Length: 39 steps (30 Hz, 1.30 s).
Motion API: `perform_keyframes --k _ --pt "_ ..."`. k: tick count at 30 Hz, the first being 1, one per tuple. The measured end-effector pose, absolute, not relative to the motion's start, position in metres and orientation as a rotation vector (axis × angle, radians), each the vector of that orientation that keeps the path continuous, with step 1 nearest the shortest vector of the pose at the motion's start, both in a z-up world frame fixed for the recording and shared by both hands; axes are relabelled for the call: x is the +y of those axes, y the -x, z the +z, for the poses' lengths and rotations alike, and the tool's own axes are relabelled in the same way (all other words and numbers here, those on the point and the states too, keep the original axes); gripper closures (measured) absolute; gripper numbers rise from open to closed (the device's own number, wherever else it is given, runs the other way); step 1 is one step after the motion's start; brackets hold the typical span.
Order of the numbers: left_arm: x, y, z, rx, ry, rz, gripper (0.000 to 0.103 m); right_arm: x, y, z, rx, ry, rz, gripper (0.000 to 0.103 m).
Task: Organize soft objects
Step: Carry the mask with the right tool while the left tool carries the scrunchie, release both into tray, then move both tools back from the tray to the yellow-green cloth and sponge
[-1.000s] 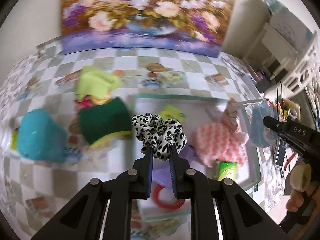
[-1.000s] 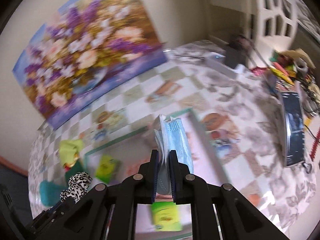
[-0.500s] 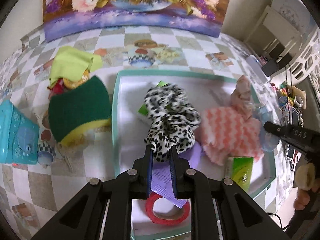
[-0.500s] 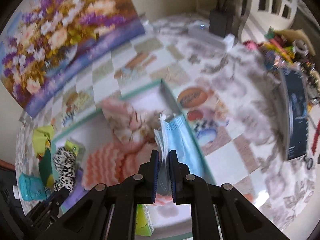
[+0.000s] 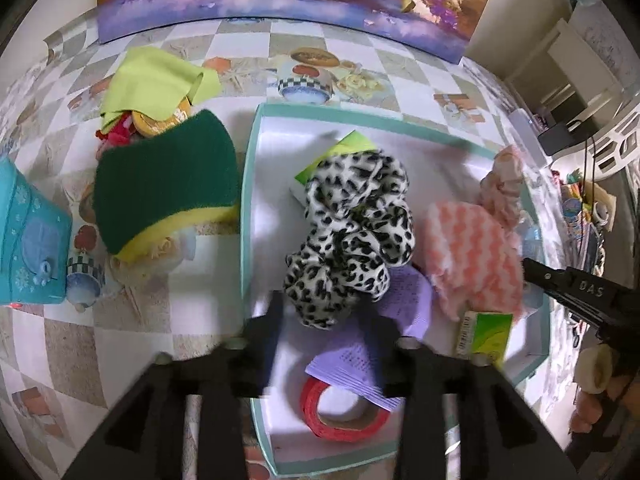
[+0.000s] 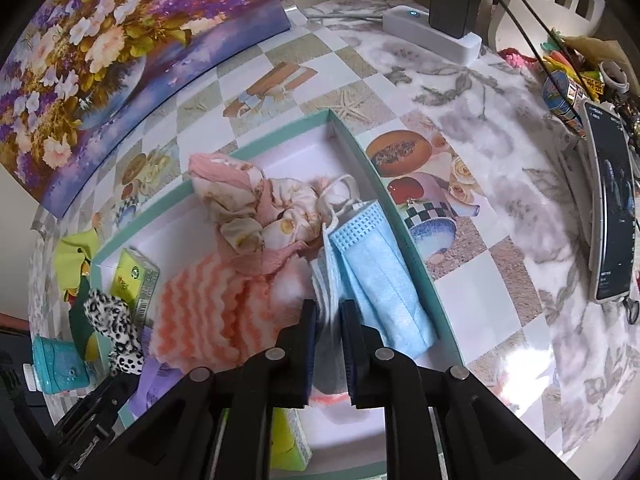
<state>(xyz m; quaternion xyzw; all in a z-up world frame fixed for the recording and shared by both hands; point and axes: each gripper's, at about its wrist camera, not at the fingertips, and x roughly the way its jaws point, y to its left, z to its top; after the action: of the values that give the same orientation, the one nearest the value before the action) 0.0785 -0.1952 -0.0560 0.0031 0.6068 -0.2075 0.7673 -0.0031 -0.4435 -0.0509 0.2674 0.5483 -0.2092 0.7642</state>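
A leopard-print scrunchie (image 5: 348,236) lies in the teal-rimmed white tray (image 5: 248,200), on a purple paper (image 5: 408,300). My left gripper (image 5: 330,320) points down over it. Its jaws are opening, and the scrunchie's near end sits loose between the blurred fingers. A folded blue face mask (image 6: 376,264) rests inside the tray (image 6: 400,220) against its right wall. My right gripper (image 6: 329,312) is opening its jaws around the mask's near edge, with the pads standing off it. The scrunchie (image 6: 116,324) also shows at the lower left of the right wrist view.
The tray also holds a pink wavy cloth (image 5: 472,256), a floral pink fabric (image 6: 256,208), green tissue packs (image 5: 484,336) and a red tape roll (image 5: 344,408). Left of it lie a green sponge (image 5: 164,184), a lime cloth (image 5: 152,80) and a teal box (image 5: 28,248). A phone (image 6: 612,208) stands right.
Both grippers have sunk toward the tray, and their jaws have spread. The scrunchie and the mask, earlier pinched and hanging, now rest in the tray.
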Motion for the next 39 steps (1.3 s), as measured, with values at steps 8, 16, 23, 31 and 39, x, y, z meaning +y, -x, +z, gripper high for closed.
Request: perform_keyframes --k 8,16,23,31,39 --pt "-0.183 -0.078 -0.026 1.277 0.057 -0.456 0.041 -0.439 0.006 -0.029 1.163 -0.554 -0.46 0.059" --pt "-0.164 -0.085 -0.027 1.248 0.048 -0.331 0.016 -0.431 0.004 -0.018 1.142 -0.501 -0.465 0.027" --pt "-0.154 -0.089 -0.031 1.236 0.043 -0.268 0.004 -0.419 -0.001 -0.021 1.151 -0.451 -0.463 0.0" --pt "-0.138 -0.095 -0.027 1.22 0.073 -0.219 0.004 -0.381 -0.015 -0.022 1.17 -0.329 -0.438 0.0" --pt "-0.118 -0.1 -0.012 1.184 0.123 -0.204 0.004 -0.352 -0.023 -0.005 1.108 -0.331 -0.333 0.0"
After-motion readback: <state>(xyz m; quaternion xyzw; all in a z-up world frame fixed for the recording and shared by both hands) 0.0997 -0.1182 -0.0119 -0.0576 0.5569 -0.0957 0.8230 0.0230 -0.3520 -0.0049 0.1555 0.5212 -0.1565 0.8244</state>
